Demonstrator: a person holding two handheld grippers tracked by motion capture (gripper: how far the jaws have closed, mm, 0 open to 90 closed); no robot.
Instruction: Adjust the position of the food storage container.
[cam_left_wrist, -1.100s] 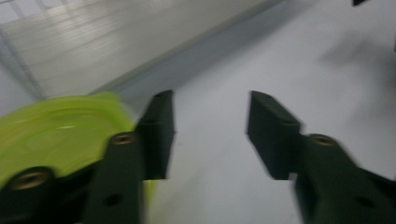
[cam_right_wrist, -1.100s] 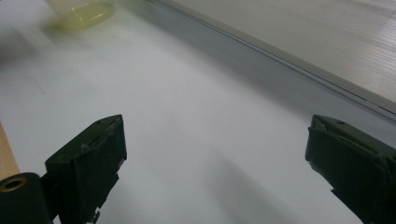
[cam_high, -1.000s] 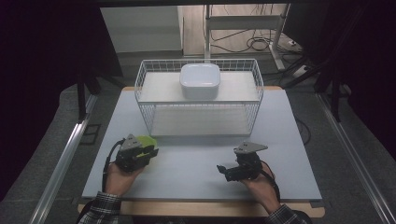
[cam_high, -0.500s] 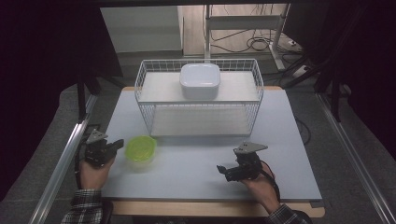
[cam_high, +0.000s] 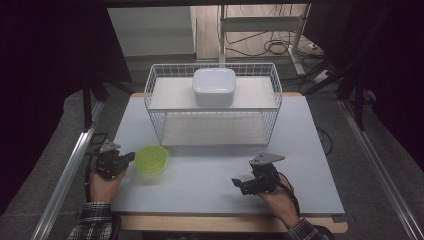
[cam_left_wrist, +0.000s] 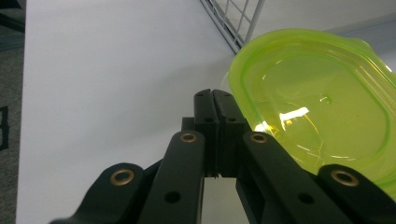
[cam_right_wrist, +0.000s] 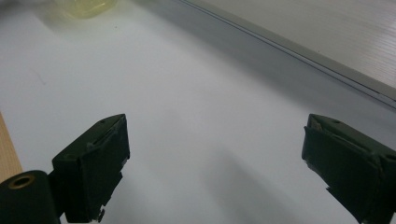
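A translucent green bowl (cam_high: 151, 158) (cam_left_wrist: 322, 112) sits upright on the white table top, just in front of the wire basket's left corner. My left gripper (cam_high: 131, 156) (cam_left_wrist: 212, 95) is right beside the bowl's left rim, low over the table. Its jaws are shut flat against each other with nothing between them. My right gripper (cam_high: 235, 183) (cam_right_wrist: 215, 135) rests near the table's front right and points left. It stands wide open over bare table, with the green bowl (cam_right_wrist: 86, 5) a blur far ahead of it.
A white wire basket (cam_high: 215, 127) stands across the back middle of the table. A white square container (cam_high: 214, 86) lies upside down on its top shelf. Metal rails run along both sides of the table, and its wooden front edge (cam_high: 200, 223) lies near the person's forearms.
The left gripper, on top of the green bowl a second ago, came off it and drew back to the left. The bowl stayed where it was. The right gripper kept still.
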